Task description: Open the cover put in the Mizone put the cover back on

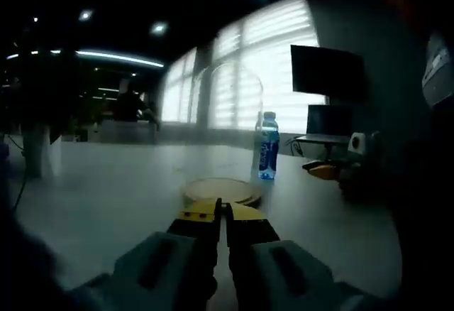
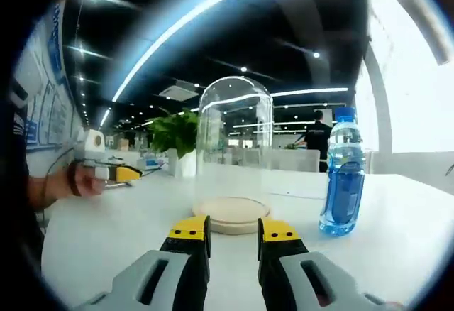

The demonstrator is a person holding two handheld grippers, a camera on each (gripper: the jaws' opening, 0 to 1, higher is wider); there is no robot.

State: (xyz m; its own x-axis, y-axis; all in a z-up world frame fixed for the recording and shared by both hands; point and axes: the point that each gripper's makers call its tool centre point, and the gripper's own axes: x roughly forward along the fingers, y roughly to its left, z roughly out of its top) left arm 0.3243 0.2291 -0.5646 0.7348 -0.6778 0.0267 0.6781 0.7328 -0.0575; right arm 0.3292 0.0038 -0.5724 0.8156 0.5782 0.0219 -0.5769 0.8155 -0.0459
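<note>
White bench (image 2: pixel 106 233) spans an office with blinds and ceiling strips. Clear glass cover (image 2: pixel 235 144) stands on its wooden base (image 2: pixel 233 214), the Mizone bottle (image 2: pixel 342 172) just right of it. Right tool (image 2: pixel 234 231), jaws parted, sits near the base; a potted plant (image 2: pixel 174 132) shows behind. Left tool (image 1: pixel 221 215), jaws nearly together, faces the same base.

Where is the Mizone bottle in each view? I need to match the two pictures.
Left gripper view: bottle right of centre, beyond the round wooden base, standing upright.
Right gripper view: bottle at right, upright on the white table, beside the base.
Shared landmark: the clear glass dome on its base.
</note>
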